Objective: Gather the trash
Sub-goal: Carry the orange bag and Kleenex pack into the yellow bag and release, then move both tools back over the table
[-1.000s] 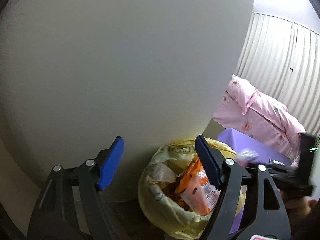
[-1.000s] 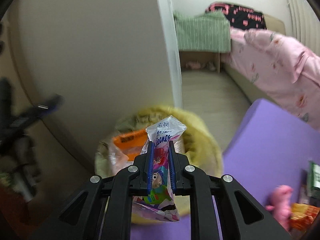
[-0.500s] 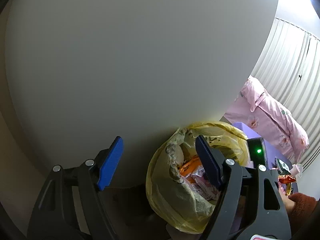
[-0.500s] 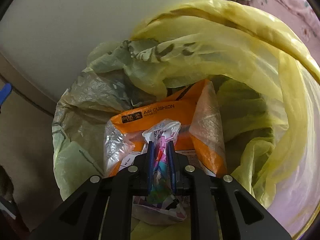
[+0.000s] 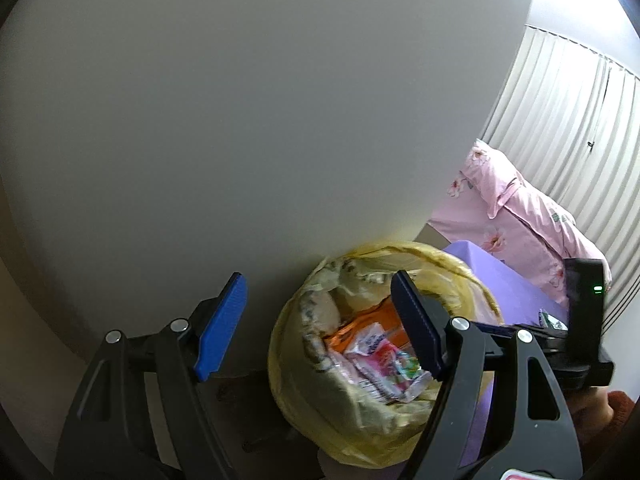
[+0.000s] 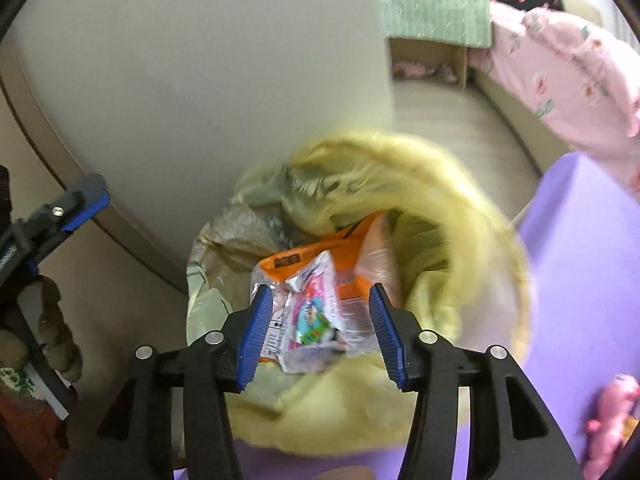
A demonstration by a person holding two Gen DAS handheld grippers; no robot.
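Right gripper (image 6: 320, 332) hangs over the mouth of a yellow-lined bin (image 6: 472, 216), its two blue-padded fingers (image 6: 256, 336) spread wide apart and holding nothing. Directly beyond the gap between them, toward 12 o'clock in the right wrist view, a pink and white wrapper (image 6: 316, 316) lies inside the bin on top of an orange packet (image 6: 316, 256). The wrapper touches neither pad; its long axis runs from about 7 o'clock to 1 o'clock. It looks as if this piece of trash is now in the bin, so the next move for this hand is likely a lift straight back, away from the bin mouth.

Left gripper (image 5: 320, 324) is also spread wide and empty. In its view the bin (image 5: 452, 264) sits between the finger pads (image 5: 220, 316) and slightly toward 3 o'clock, with the wrapper (image 5: 380, 360) close to the right-side pad. The right gripper is the nearer of the two to the bin.

Beyond, at 4 o'clock in the right wrist view, a pink toy (image 6: 608, 420) lies on a purple mat (image 6: 580, 260); whether it is trash cannot be told.
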